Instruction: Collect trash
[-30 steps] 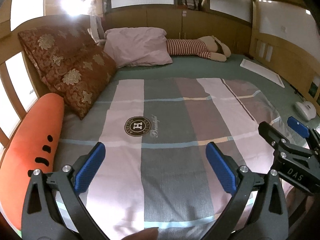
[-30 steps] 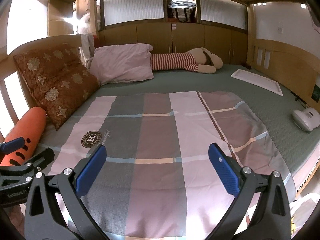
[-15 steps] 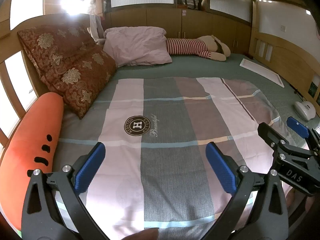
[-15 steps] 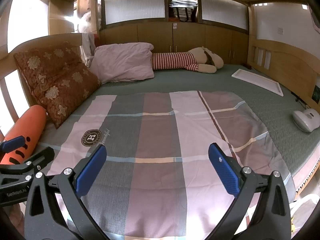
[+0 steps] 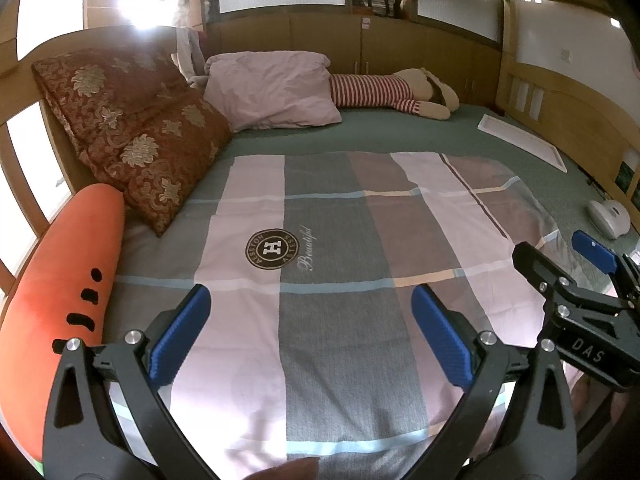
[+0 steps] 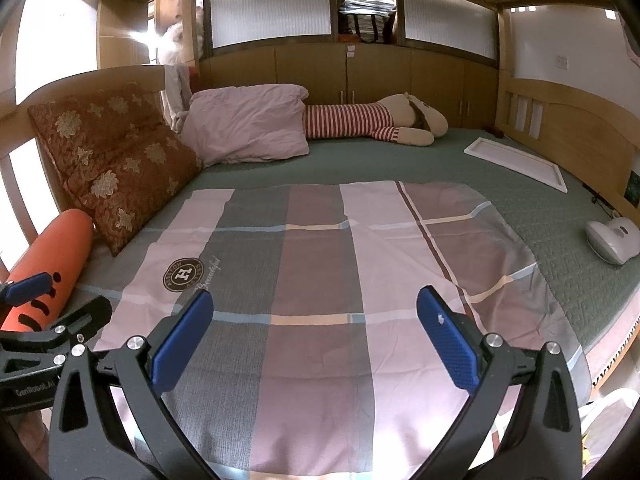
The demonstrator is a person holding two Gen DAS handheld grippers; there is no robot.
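My left gripper (image 5: 310, 330) is open and empty, held over the near edge of a bed with a pink and grey checked blanket (image 5: 340, 260). My right gripper (image 6: 314, 332) is open and empty too, beside it on the right; it also shows at the right of the left wrist view (image 5: 560, 264). The left gripper shows at the left edge of the right wrist view (image 6: 48, 312). No loose trash shows on the blanket. A white plastic bag (image 6: 612, 416) shows partly at the lower right, off the bed's edge.
An orange carrot cushion (image 5: 60, 280) and brown patterned pillows (image 5: 132, 136) lie along the left side. A pink pillow (image 5: 272, 88) and a striped plush toy (image 5: 392, 92) lie at the head. A white frame (image 6: 516, 162) and a white handheld device (image 6: 612, 240) lie on the right.
Both views have barely shifted. Both grippers stay open and empty over the blanket's near edge.
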